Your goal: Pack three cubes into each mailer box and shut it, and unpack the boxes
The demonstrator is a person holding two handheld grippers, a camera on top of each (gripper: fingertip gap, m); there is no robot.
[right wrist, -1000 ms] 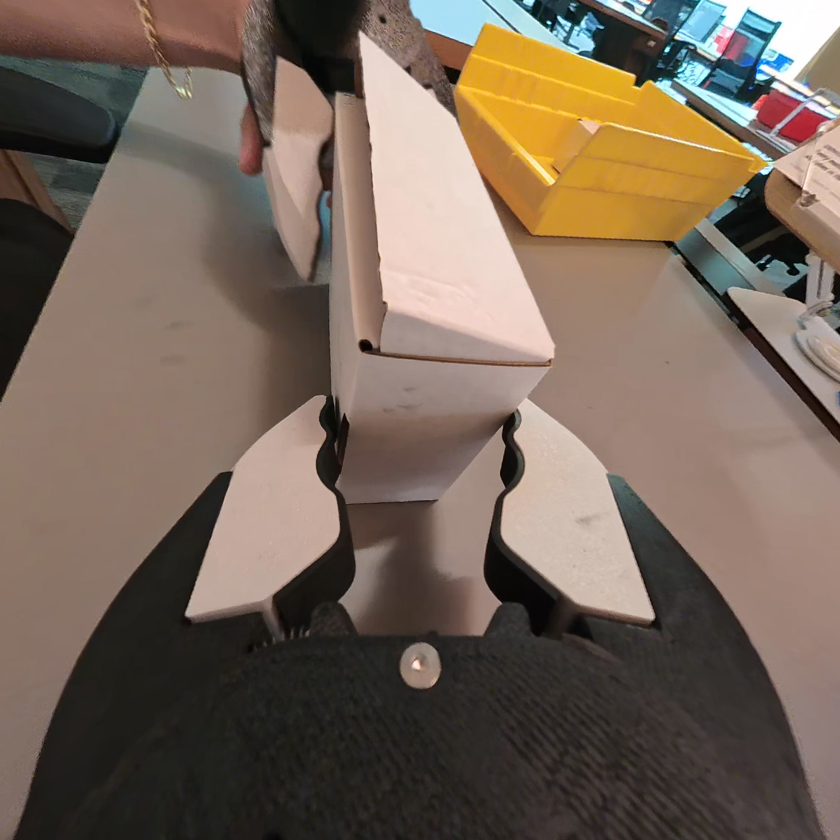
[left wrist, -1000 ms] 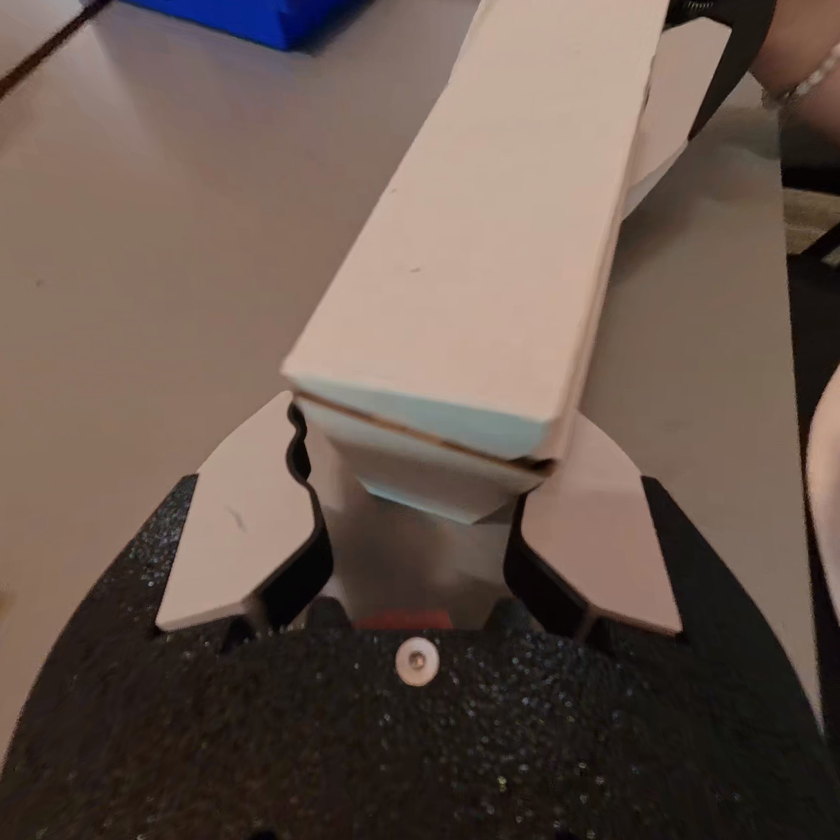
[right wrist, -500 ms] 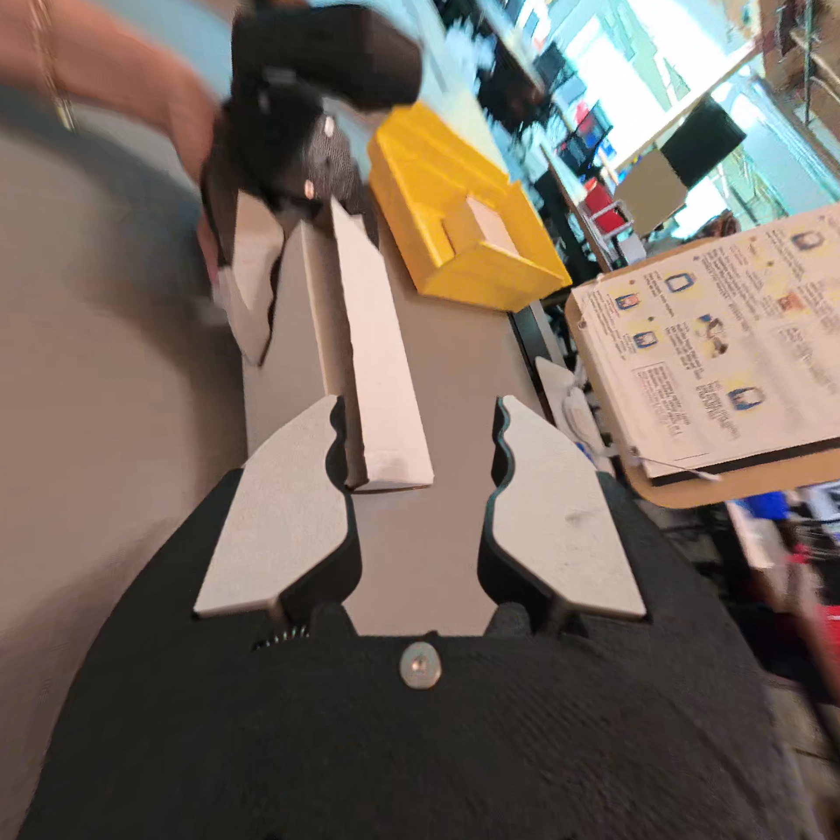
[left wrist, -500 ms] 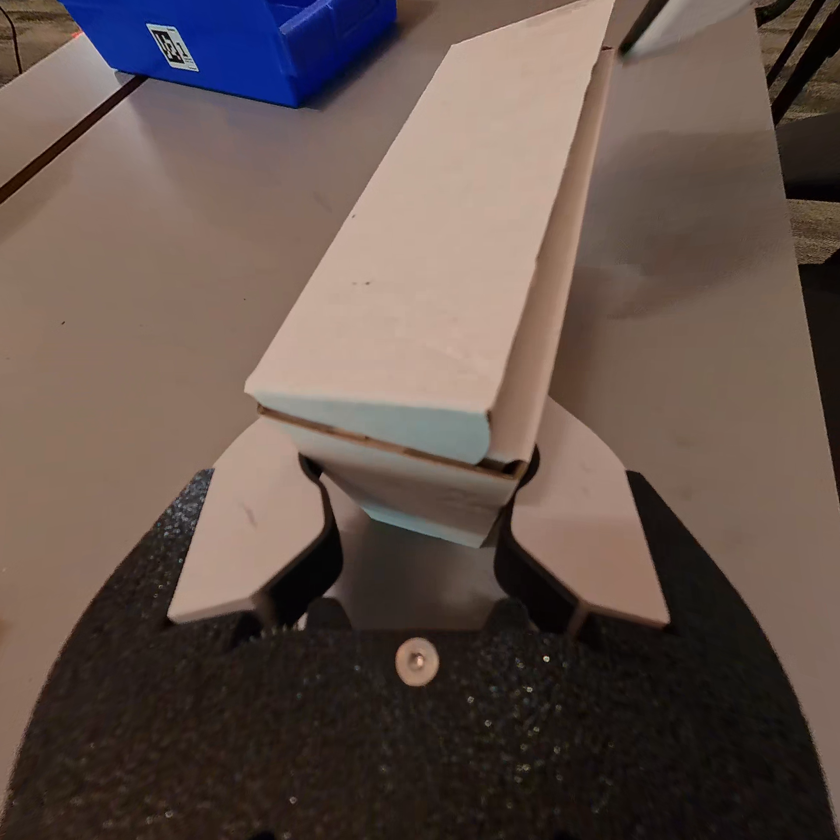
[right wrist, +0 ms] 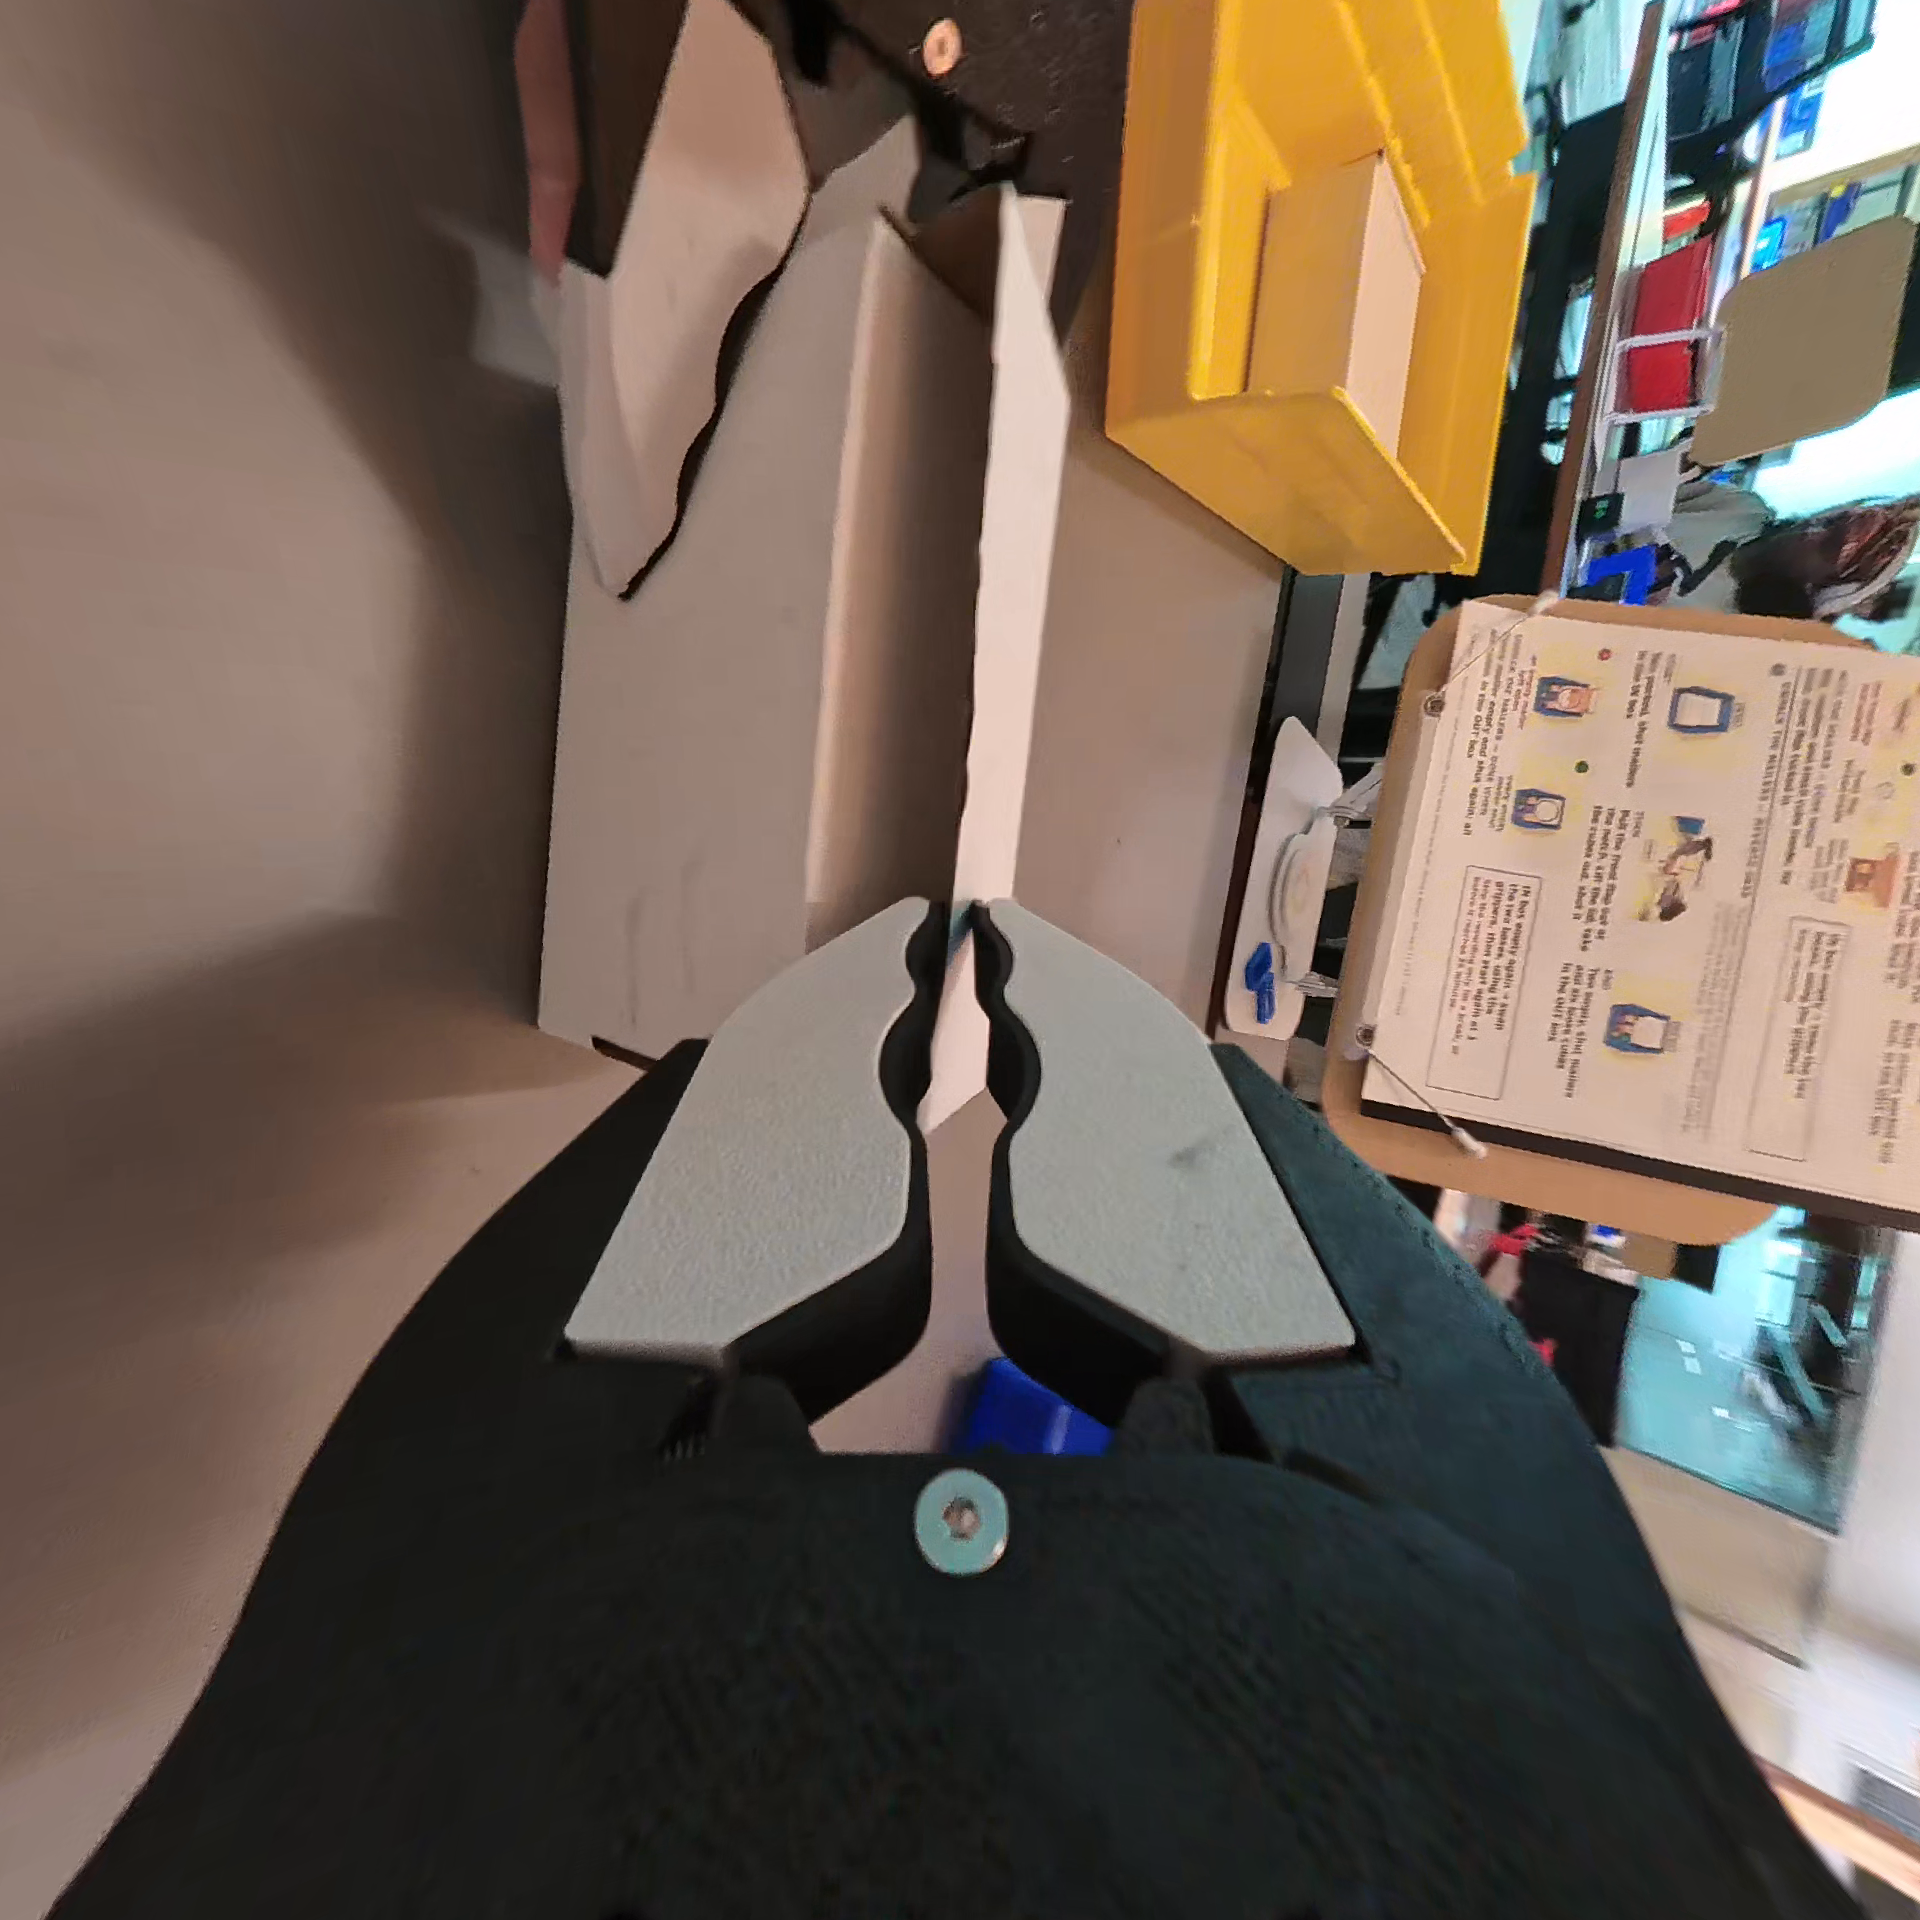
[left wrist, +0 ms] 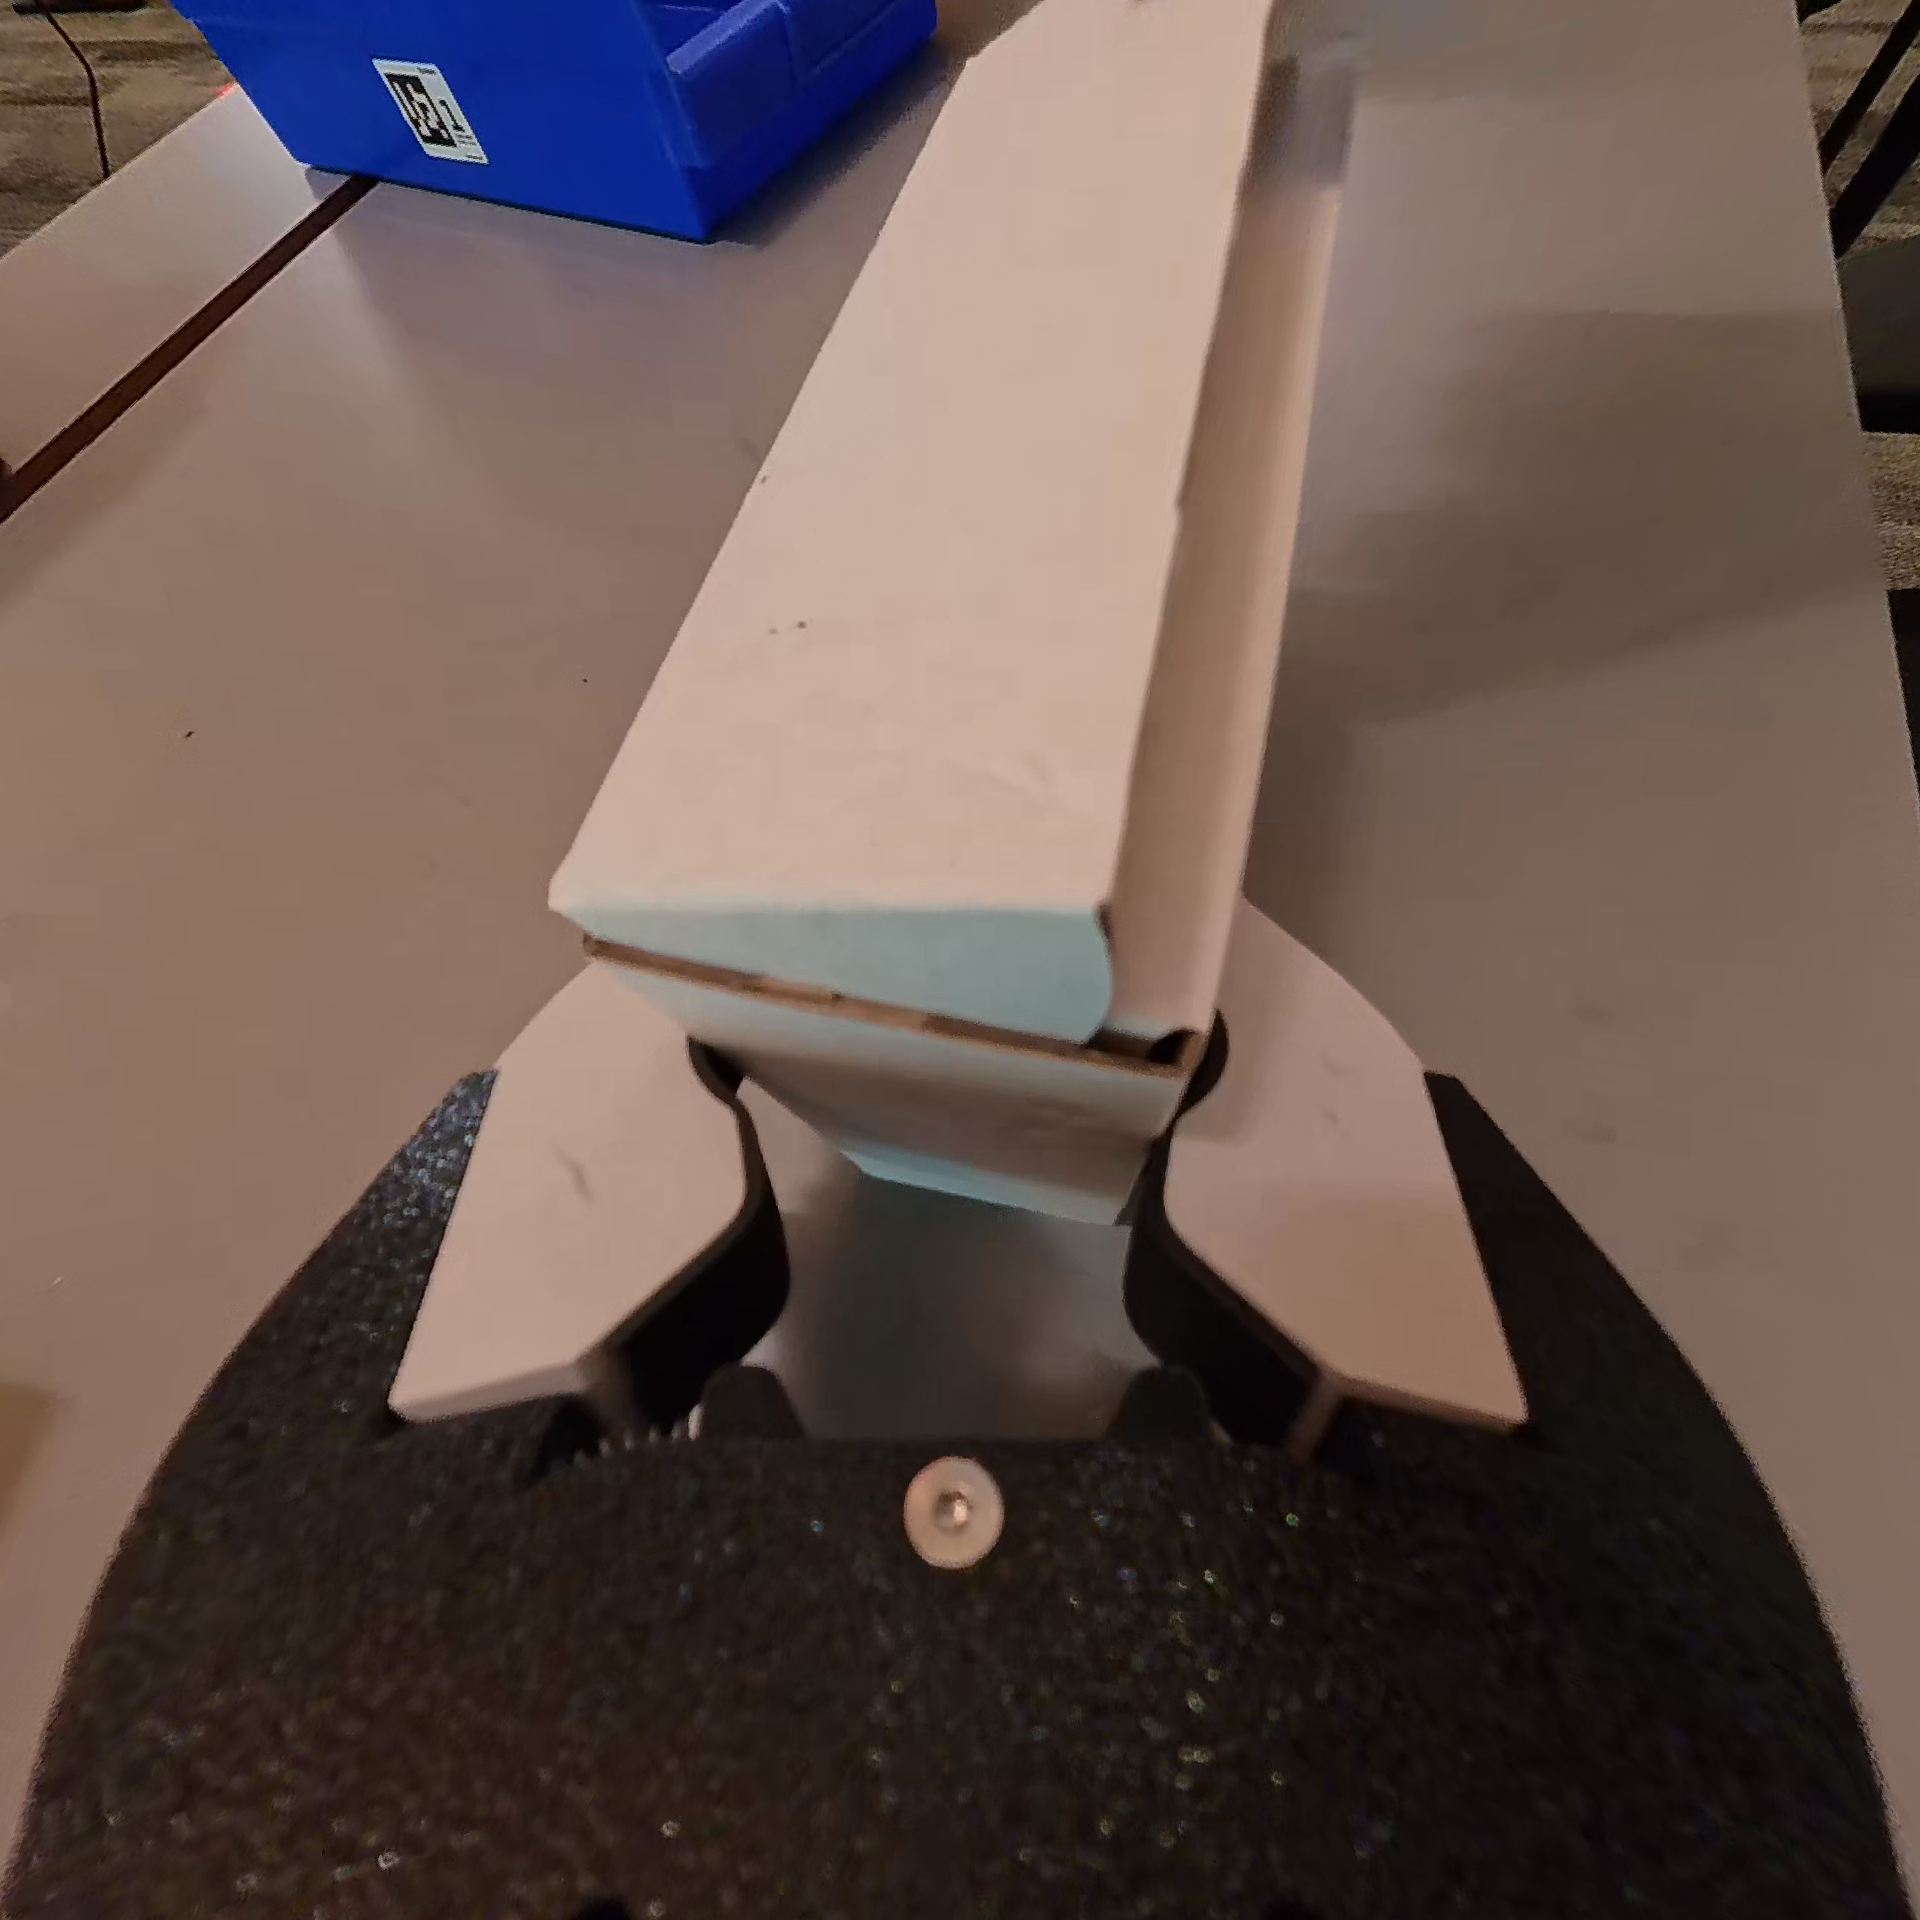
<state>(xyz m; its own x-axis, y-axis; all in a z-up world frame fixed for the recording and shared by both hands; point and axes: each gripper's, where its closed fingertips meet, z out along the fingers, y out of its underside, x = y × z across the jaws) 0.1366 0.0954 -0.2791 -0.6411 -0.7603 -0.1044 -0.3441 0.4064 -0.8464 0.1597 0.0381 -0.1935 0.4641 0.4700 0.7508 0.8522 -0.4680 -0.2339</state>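
A long white mailer box [left wrist: 935,520] lies on the grey table [left wrist: 364,623] with its lid down. My left gripper [left wrist: 956,1049] is shut on the box's near end. In the right wrist view, which is rolled sideways, the same box [right wrist: 686,779] runs away from me. My right gripper [right wrist: 961,920] is shut on a thin cardboard flap [right wrist: 1013,520] along the box's long side. The left gripper's finger pad [right wrist: 665,343] shows at the box's far end. No cubes are in view.
A blue bin [left wrist: 582,94] stands at the far left of the table. A yellow bin [right wrist: 1299,312] holding a cardboard box [right wrist: 1340,301] sits beyond the mailer. A clipboard with a printed sheet [right wrist: 1662,883] stands beside the table. A person's hand [right wrist: 551,166] holds the left gripper. Left tips to right tips: about 11 cm.
My right gripper was open around the box's end. It has since rolled onto its side and shut on the flap. My left gripper has kept its hold on the box.
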